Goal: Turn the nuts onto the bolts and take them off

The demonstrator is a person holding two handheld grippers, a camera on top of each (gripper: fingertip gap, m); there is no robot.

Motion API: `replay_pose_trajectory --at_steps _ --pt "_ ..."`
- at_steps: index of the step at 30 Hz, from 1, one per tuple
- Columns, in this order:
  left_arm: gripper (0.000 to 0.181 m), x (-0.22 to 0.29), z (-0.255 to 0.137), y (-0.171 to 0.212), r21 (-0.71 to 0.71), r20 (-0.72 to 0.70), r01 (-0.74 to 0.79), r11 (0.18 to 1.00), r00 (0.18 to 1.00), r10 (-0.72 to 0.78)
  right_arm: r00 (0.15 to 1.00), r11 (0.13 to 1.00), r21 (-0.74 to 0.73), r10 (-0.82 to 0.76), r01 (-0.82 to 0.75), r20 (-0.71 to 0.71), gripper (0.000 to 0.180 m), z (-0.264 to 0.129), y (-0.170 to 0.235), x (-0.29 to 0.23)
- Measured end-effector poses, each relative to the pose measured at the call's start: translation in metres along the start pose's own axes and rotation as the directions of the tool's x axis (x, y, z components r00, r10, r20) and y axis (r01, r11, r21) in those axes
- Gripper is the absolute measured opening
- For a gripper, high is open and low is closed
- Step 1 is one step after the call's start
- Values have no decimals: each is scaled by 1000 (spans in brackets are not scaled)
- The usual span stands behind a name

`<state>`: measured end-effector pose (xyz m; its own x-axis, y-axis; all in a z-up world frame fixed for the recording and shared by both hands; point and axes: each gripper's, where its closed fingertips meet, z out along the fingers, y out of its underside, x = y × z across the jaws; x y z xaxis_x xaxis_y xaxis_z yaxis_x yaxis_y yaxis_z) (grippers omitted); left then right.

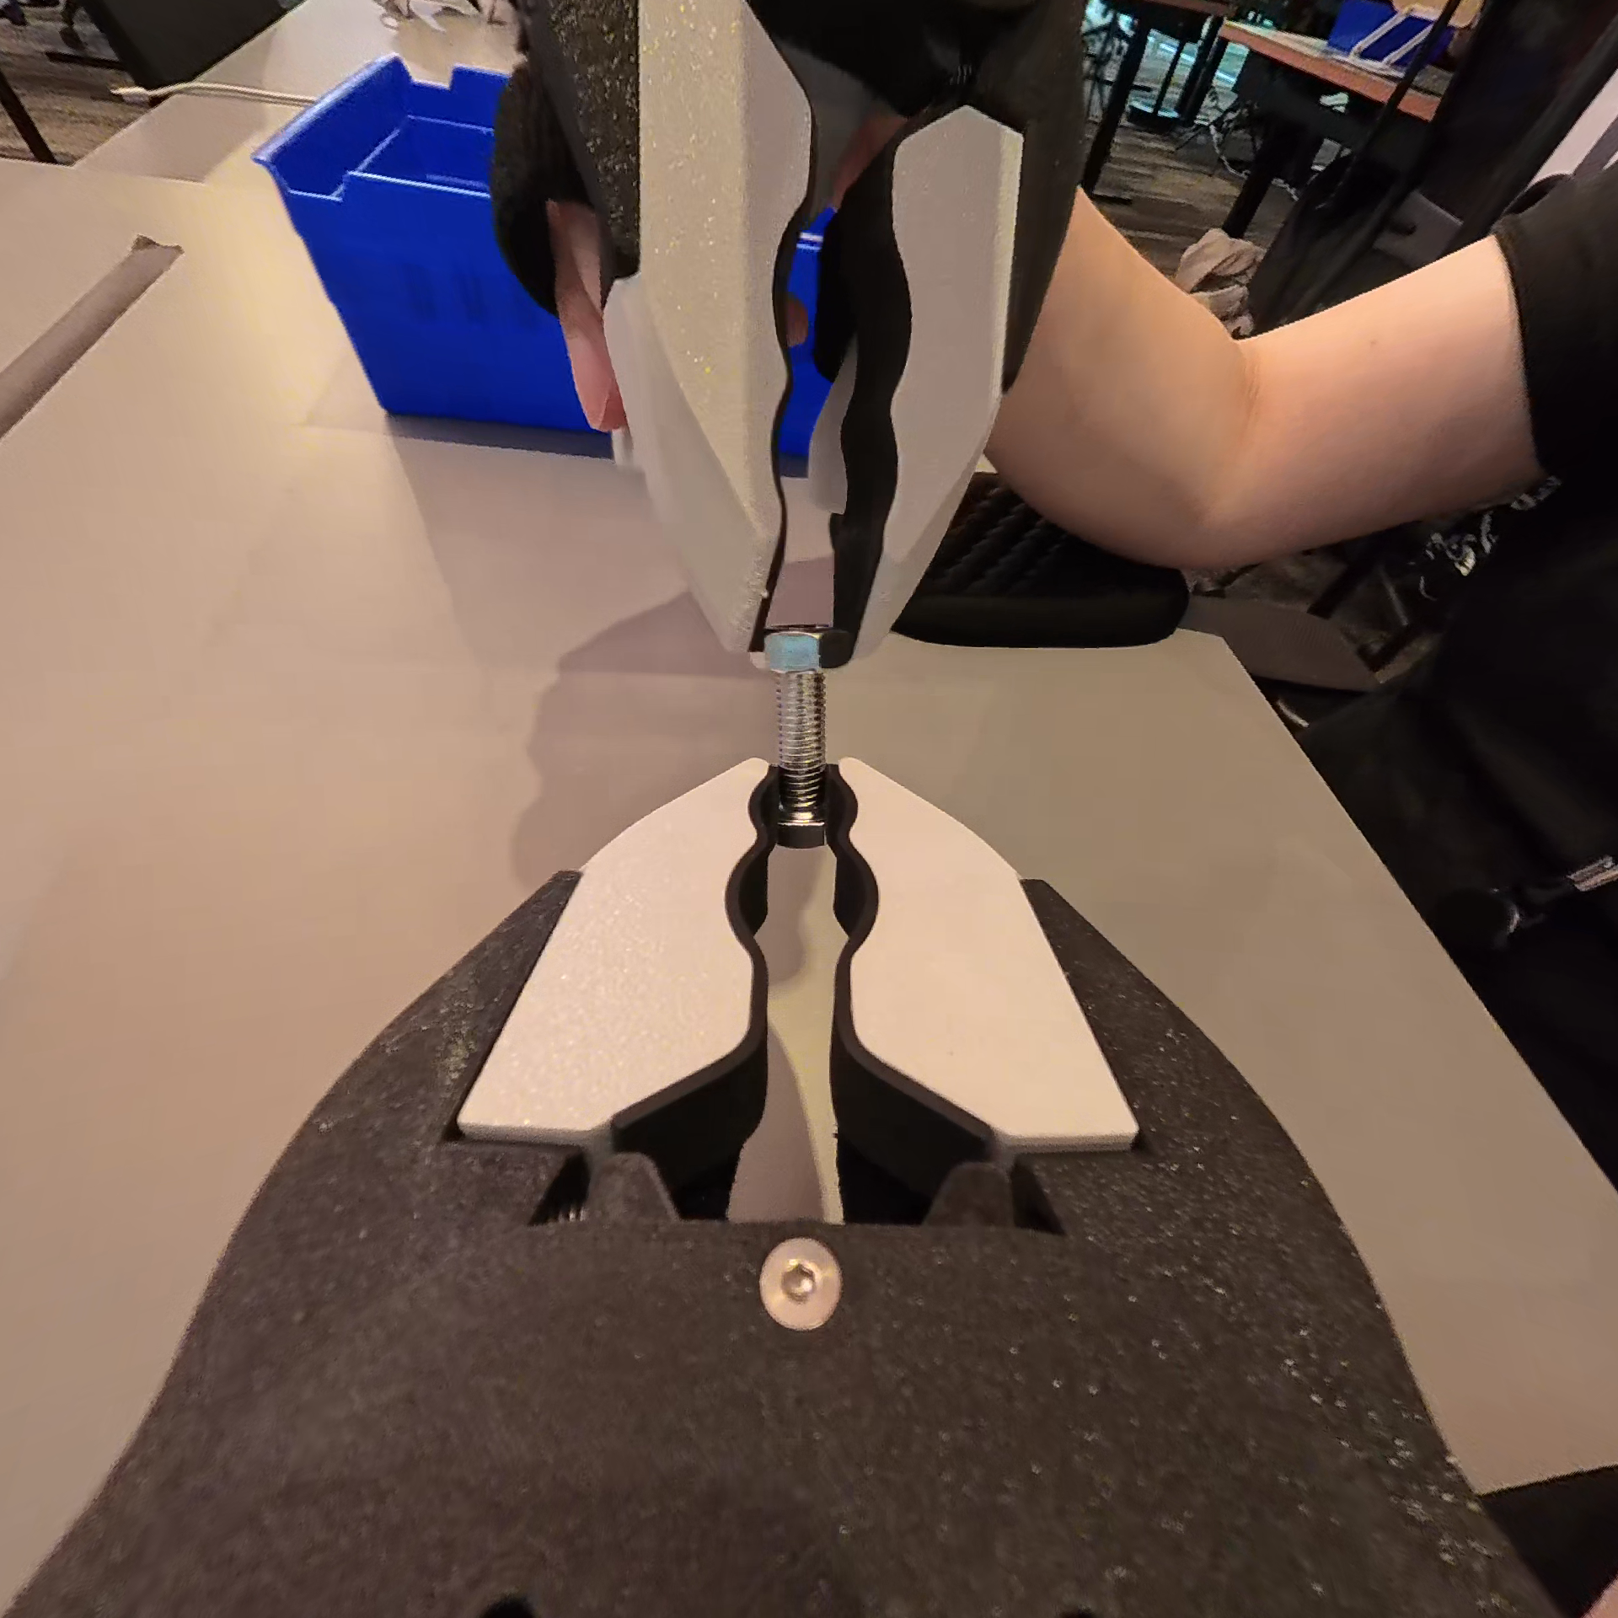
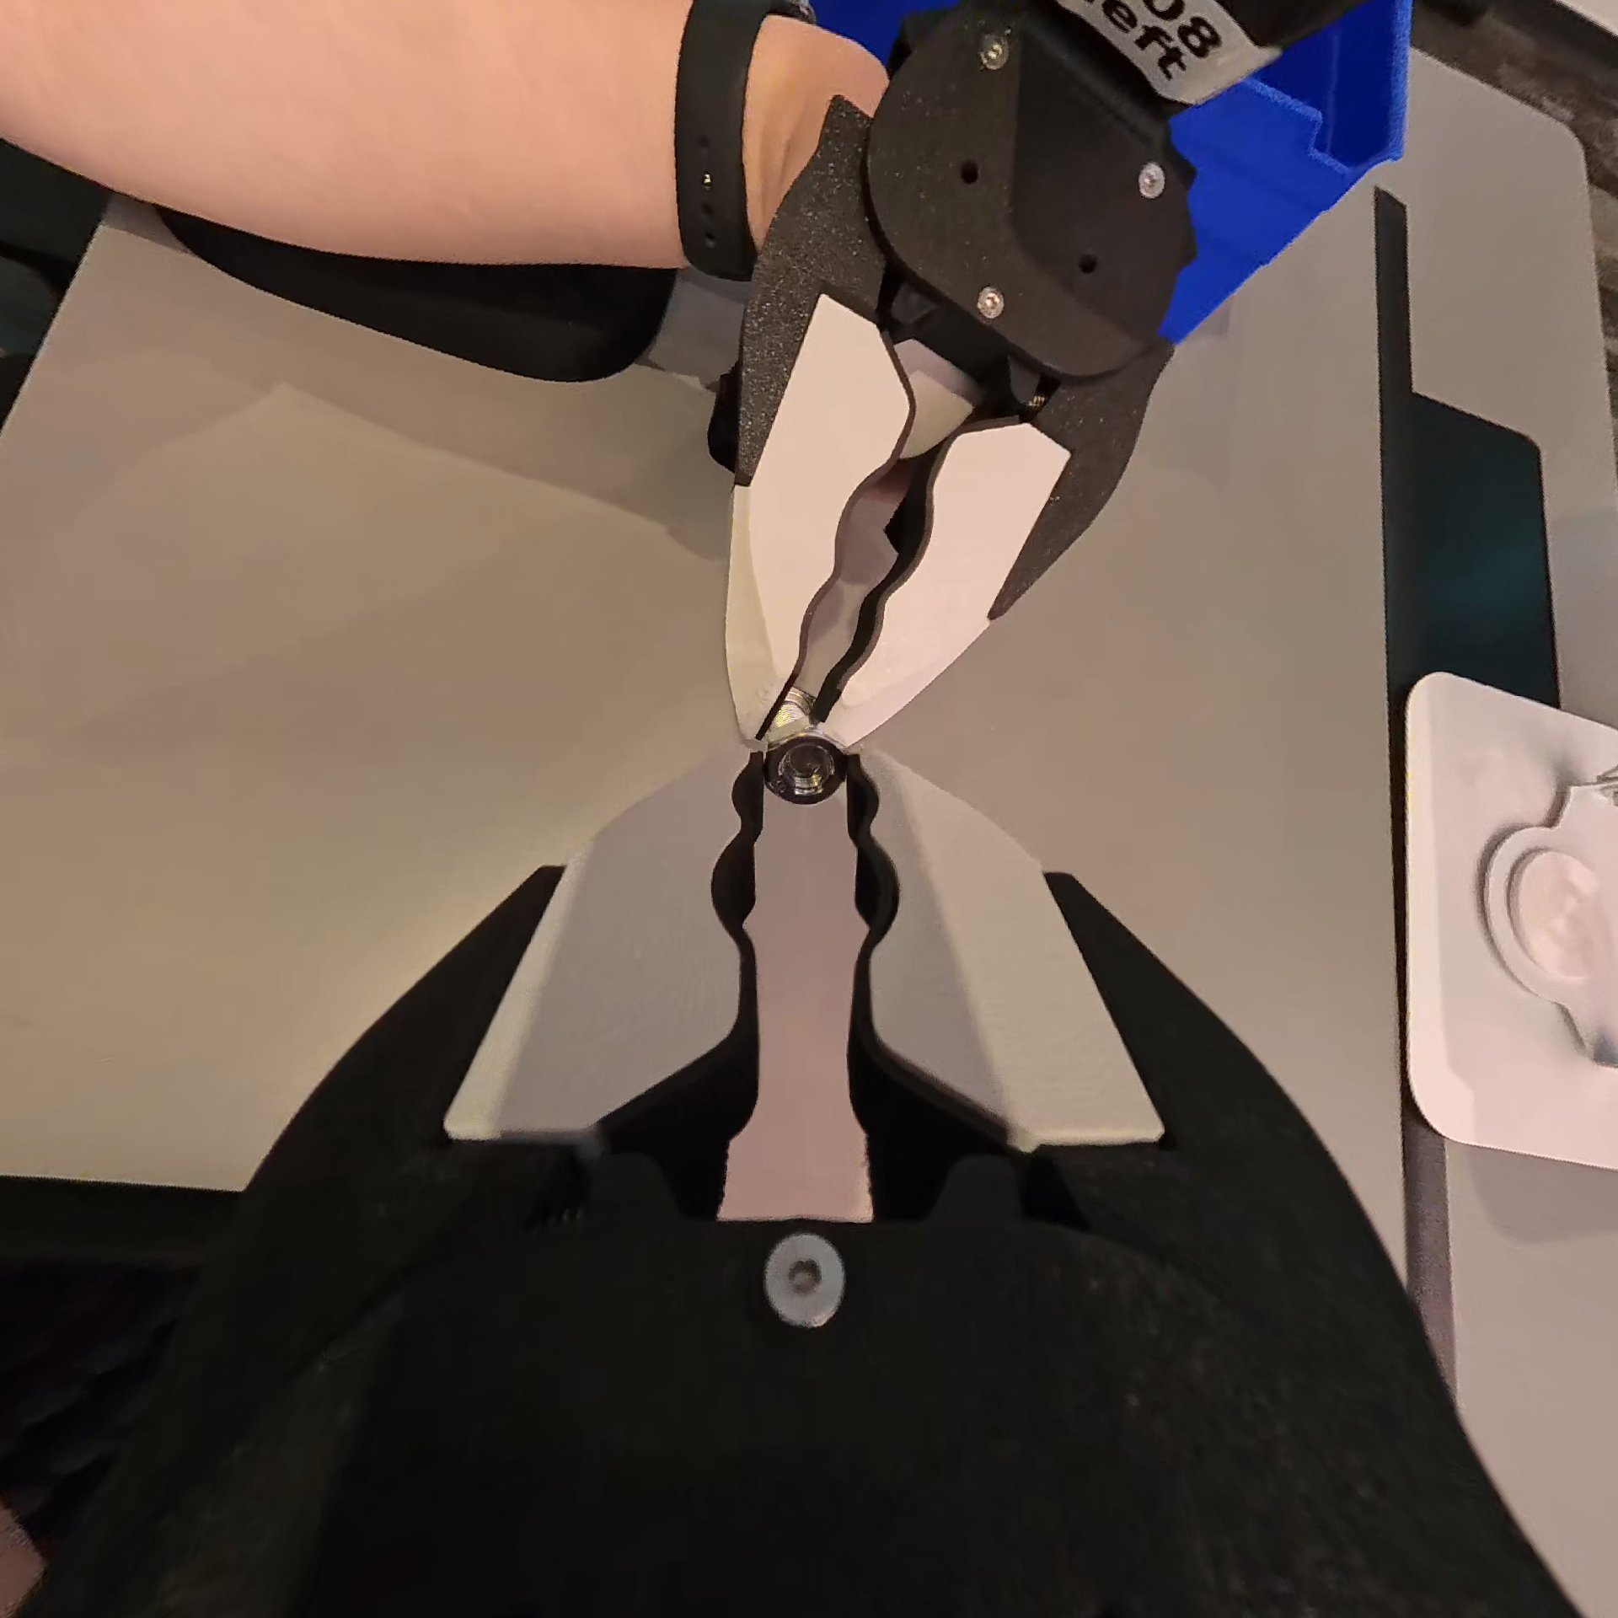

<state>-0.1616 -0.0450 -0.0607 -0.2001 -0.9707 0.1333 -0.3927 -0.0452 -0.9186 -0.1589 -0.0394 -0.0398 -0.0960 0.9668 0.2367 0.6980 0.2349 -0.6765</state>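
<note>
A silver bolt (image 1: 801,727) is held in the air above the grey table (image 1: 263,700). My left gripper (image 1: 801,775) is shut on the bolt's head end, with the threaded shaft pointing away from it. My right gripper (image 1: 798,652) comes down from above and is shut on a hex nut (image 1: 795,650) at the far end of the thread. In the right wrist view the nut (image 2: 804,772) shows end-on between my right gripper's (image 2: 804,775) tips. The left gripper (image 2: 798,722) reaches in from the top and grips the bolt (image 2: 797,706).
A blue plastic bin (image 1: 420,263) stands at the back of the table and also shows in the right wrist view (image 2: 1296,131). A white plastic blister pack (image 2: 1506,919) lies at the right. A person's forearm (image 1: 1269,420) and a black chair armrest (image 1: 1033,569) are at the table's right edge. My left and right fingertips are right by each other.
</note>
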Motion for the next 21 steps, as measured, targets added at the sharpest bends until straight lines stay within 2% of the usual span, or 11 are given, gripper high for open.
replay_pose_trajectory --at_steps 6,11,14,17,21 --pt "9 -18 -9 -1 15 112 7 1000 994 -9 983 982 30 185 -185 -18 17 4 -1 17" --pt "9 -36 -20 5 18 213 34 999 976 -38 919 919 62 393 -390 -40 17 14 0 38" --pt "9 -41 -23 6 36 229 52 998 972 -59 888 887 86 457 -453 -40 17 18 0 44" --pt "9 -39 -25 4 52 217 53 997 974 -63 888 885 108 458 -453 -27 19 18 -2 45" --pt "9 -22 -22 1 54 119 51 997 991 -57 949 948 93 311 -305 -56 42 12 -2 38"
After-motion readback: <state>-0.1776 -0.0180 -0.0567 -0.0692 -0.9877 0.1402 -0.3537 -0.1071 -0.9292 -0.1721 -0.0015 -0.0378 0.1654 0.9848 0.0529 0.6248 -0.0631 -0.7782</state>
